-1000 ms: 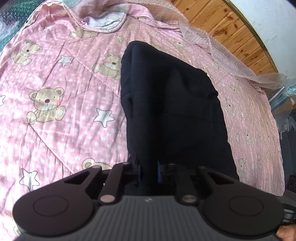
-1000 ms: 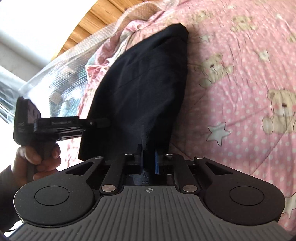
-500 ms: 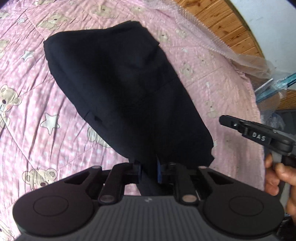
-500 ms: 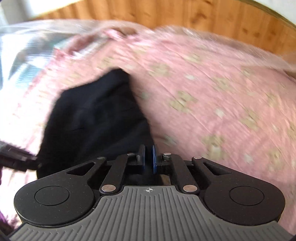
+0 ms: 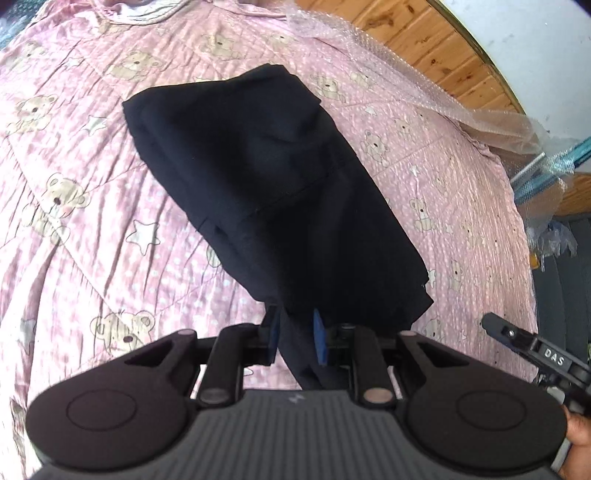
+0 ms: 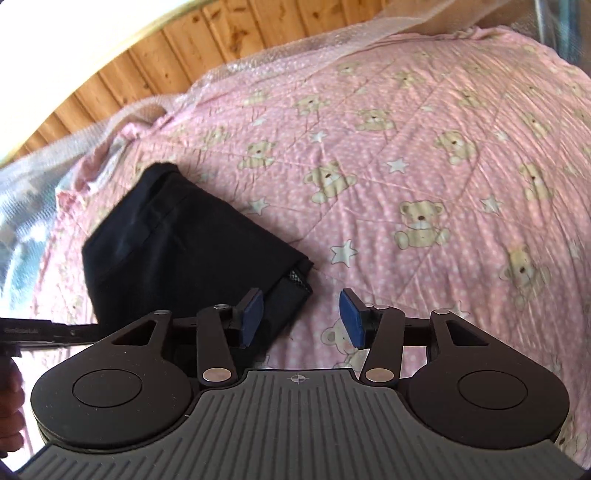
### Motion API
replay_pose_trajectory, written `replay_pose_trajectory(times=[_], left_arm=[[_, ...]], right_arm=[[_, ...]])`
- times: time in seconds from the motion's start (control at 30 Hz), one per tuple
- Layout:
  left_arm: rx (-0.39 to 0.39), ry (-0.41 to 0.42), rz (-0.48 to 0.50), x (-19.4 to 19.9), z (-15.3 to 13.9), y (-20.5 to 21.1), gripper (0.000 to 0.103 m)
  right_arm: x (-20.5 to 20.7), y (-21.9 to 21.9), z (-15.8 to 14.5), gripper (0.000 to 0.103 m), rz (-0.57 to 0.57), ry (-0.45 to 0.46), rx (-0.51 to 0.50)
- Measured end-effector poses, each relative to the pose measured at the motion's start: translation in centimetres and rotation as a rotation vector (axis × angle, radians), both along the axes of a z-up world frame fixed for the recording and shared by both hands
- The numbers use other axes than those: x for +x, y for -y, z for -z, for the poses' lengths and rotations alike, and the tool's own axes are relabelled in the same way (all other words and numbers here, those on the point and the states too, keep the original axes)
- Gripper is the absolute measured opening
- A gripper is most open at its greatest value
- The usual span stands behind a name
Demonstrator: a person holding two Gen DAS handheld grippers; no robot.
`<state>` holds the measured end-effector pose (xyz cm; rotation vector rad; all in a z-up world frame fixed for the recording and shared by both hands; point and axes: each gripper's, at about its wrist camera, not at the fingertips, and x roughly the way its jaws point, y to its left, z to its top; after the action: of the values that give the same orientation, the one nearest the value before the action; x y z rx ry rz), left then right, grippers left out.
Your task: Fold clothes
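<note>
A black garment (image 5: 266,177) lies folded on the pink bear-print quilt (image 5: 74,155). Its near corner runs up between the fingers of my left gripper (image 5: 296,334), which is shut on the cloth. In the right wrist view the garment (image 6: 177,247) lies at the left, showing a mesh lining at its near corner. My right gripper (image 6: 303,319) is open just right of that corner, with only quilt (image 6: 424,155) between its blue pads (image 6: 349,317). The right gripper (image 5: 532,347) also shows at the left wrist view's right edge, held by a hand (image 5: 576,439).
Bubble wrap (image 6: 258,62) lies along the quilt's far edge against a wooden wall (image 6: 221,33). More clear plastic (image 5: 498,122) and blue items (image 5: 546,170) sit off the bed's right side. The left gripper's tip (image 6: 44,330) enters at the right wrist view's left edge.
My right gripper has opened and let go of the garment, which now lies on the quilt. The left gripper still holds its corner and the garment has settled flatter.
</note>
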<state>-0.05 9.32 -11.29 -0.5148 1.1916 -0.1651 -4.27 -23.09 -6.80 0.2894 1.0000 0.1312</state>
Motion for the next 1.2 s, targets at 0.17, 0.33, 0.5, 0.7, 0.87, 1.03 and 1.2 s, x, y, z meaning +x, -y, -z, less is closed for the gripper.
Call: replay_pose_trajectory(times=[0.17,0.33,0.5,0.7,0.87,1.03,1.2], left_arm=[[-0.003,-0.019,-0.078,-1.9,-0.8,0.4,0.021],[-0.005,0.005,-0.088,-3.1,-1.8,2.8,0.022],[0.003,0.03,-0.054,-4.0,-2.9,5.9,0.022],[0.015,0.062,-0.022,-4.7,-4.2,9.0,0.024],[0.024,0.079,-0.021,-4.8,-5.0,9.1,0.026],[0.027,0.088,-0.053,-3.7,-4.6,6.4,0.027],[0.044,0.081,-0.096,-2.5,-3.3,1.1,0.028]], right_arm=[[-3.7,2.1,-1.2,0.061,-0.034,0.033,0.034],[-7.3,4.5,-0.7,0.064,-0.042,0.016,0.047],[-9.3,6.8,-1.4,0.064,-0.028,0.037,0.057],[-10.9,9.3,-3.5,0.067,-0.004,0.104,0.091],[-12.0,10.4,-3.0,0.067,0.056,0.106,0.158],[-12.8,10.0,-0.4,0.067,0.119,0.061,0.234],[-12.7,7.4,1.1,0.068,0.155,0.028,0.305]])
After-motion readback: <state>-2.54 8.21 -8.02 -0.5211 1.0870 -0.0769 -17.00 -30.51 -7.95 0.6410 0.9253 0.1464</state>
